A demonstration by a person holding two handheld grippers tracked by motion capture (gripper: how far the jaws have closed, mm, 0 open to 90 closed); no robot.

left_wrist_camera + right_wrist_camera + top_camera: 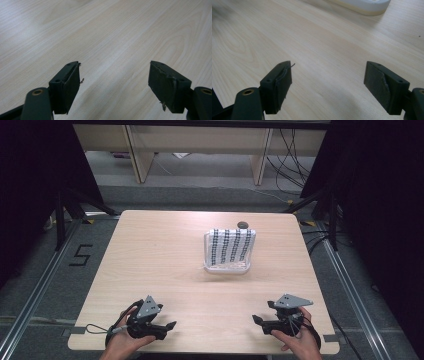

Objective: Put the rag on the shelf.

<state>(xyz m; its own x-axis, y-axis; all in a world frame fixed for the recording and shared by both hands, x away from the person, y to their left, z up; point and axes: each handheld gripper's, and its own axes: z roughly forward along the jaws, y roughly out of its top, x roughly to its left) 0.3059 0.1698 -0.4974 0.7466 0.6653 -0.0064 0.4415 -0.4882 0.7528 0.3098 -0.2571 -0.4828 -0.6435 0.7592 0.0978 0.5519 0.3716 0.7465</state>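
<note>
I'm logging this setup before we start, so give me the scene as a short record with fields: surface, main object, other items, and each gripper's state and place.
surface: light wooden table
main object: clear rack holding upright black-and-white patterned pieces, standing right of the table's middle, toward the far side
other item: small dark round thing just behind the rack; too small to identify
left gripper: jaws open, nothing between them, low over bare table near the front left edge
right gripper: jaws open, nothing between them, near the front right edge
contact: neither gripper touches the rack
</note>
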